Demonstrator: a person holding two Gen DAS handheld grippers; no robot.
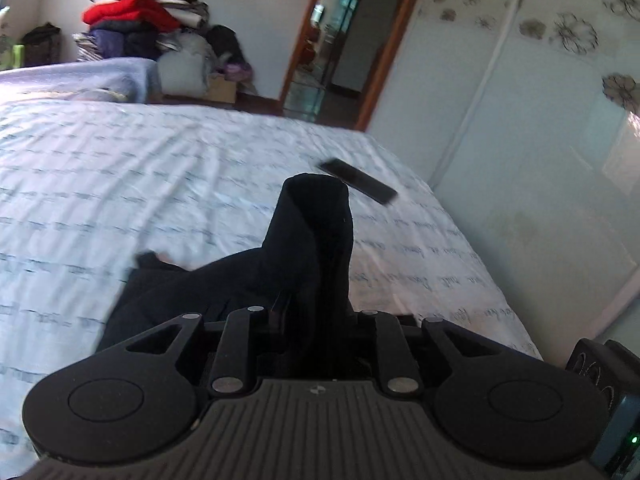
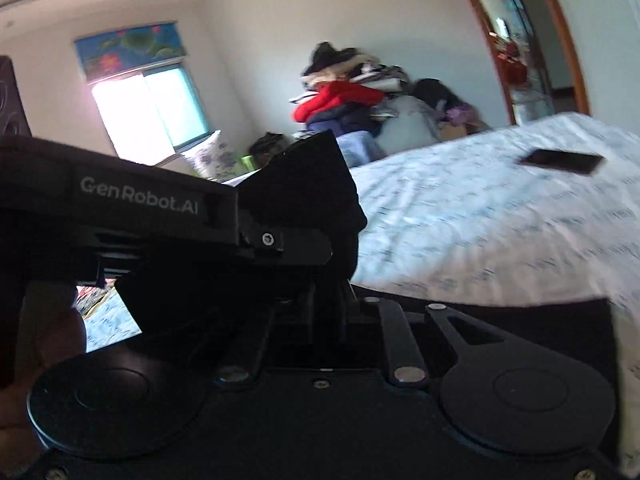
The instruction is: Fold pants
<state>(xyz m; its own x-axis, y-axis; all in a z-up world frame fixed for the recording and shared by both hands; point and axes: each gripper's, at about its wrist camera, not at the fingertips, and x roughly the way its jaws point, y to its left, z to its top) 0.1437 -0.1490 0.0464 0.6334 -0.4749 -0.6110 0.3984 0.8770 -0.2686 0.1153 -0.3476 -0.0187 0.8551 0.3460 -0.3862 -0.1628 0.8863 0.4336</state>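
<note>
The black pants [image 1: 224,284] hang and drape over a bed with a pale printed sheet [image 1: 120,184]. My left gripper [image 1: 316,216] is shut on the pants; black cloth wraps its fingers and hides them, and the rest of the cloth falls to the left below. My right gripper [image 2: 324,216] is shut on the pants [image 2: 308,184] too, with cloth bunched over its fingers. The left gripper's body, marked GenRobot.AI [image 2: 140,200], crosses close in front of the right wrist view. Both hold the pants lifted above the sheet [image 2: 480,220].
A dark phone [image 1: 358,180] lies on the sheet near the bed's right edge; it also shows in the right wrist view [image 2: 562,161]. A pile of clothes [image 1: 136,20] stands beyond the bed. A wardrobe with flower print [image 1: 540,120] is on the right, beside a doorway [image 1: 332,40].
</note>
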